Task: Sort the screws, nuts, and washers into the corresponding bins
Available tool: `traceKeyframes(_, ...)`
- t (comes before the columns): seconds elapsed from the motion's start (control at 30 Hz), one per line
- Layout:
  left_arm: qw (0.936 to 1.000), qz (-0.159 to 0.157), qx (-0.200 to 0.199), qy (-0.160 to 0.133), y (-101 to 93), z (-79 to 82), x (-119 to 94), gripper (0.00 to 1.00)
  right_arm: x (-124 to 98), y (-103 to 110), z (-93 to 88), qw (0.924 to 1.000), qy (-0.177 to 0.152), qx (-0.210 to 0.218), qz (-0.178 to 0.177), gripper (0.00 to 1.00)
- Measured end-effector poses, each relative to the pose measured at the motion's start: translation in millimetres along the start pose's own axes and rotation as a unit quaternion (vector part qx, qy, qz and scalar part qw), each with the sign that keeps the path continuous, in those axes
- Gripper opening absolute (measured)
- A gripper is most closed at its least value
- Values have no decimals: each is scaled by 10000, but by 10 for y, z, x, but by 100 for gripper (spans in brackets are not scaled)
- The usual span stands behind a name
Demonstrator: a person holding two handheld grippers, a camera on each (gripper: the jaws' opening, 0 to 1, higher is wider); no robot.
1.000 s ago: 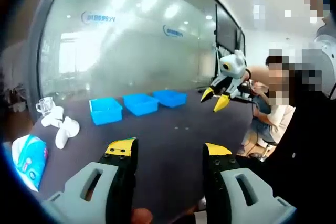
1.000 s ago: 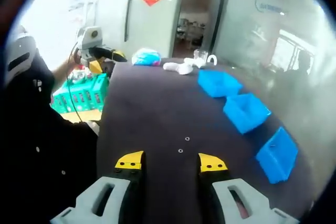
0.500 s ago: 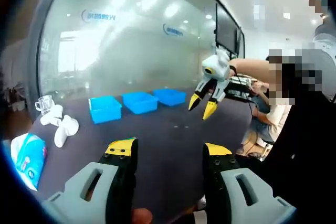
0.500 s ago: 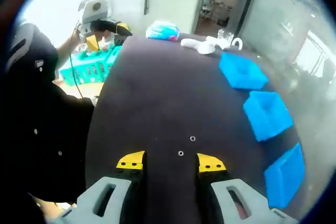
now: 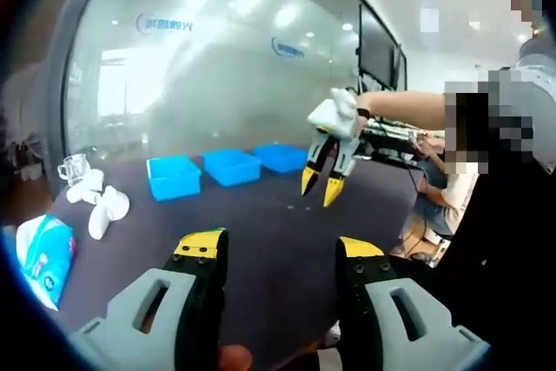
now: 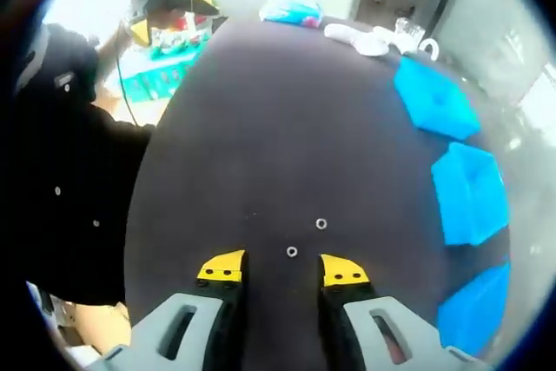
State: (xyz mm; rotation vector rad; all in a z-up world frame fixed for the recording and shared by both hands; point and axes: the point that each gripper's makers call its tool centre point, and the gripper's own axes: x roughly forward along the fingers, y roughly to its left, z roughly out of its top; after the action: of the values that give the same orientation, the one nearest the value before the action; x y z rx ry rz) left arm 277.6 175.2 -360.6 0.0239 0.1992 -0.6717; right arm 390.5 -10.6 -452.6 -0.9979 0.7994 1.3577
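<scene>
Two small ring-shaped parts, washers or nuts, lie on the dark table (image 6: 261, 128): one (image 6: 292, 252) just ahead of the right gripper (image 6: 278, 267), in line with the gap between its yellow-tipped jaws, the other (image 6: 321, 223) a little beyond it and toward the bins. The right gripper's jaws are spread and grasp nothing; it is tilted steeply down at the tabletop, its tips near the nearer ring.

In the left gripper view the right gripper (image 5: 323, 187) hangs over the table with its tips pointing down and apart, held out on a person's outstretched arm (image 5: 404, 109).

Three blue bins (image 6: 470, 195) stand in a row along the far side of the table from the person.

The left gripper (image 5: 276, 251) is held back from the table's near edge, roughly level, its jaws parted and bare. Beyond the bins' end lie white objects (image 5: 102, 209), a clear cup (image 5: 74, 169) and a blue-and-white packet (image 5: 42, 258).
</scene>
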Motion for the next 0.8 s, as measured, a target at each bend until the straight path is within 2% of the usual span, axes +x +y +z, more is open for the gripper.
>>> traceKeyframes(0.27, 10000, 15, -10, 21, -17, -15, 1, 48, 119, -35, -47, 9995, 290, -93, 108, 20)
traceKeyframes(0.47, 10000, 42, -35, 36, -4, -35, -5, 48, 139, -20, -29, 9994, 298, -63, 187, 12)
traceKeyframes(0.67, 10000, 38, -36, 35, -14, -35, -1, 48, 179, -8, -51, 9990, 372, -78, 244, 10)
traceKeyframes(0.8, 10000, 44, -33, 42, -23, -35, -4, 48, 183, -23, -56, 9988, 365, 54, 334, 10)
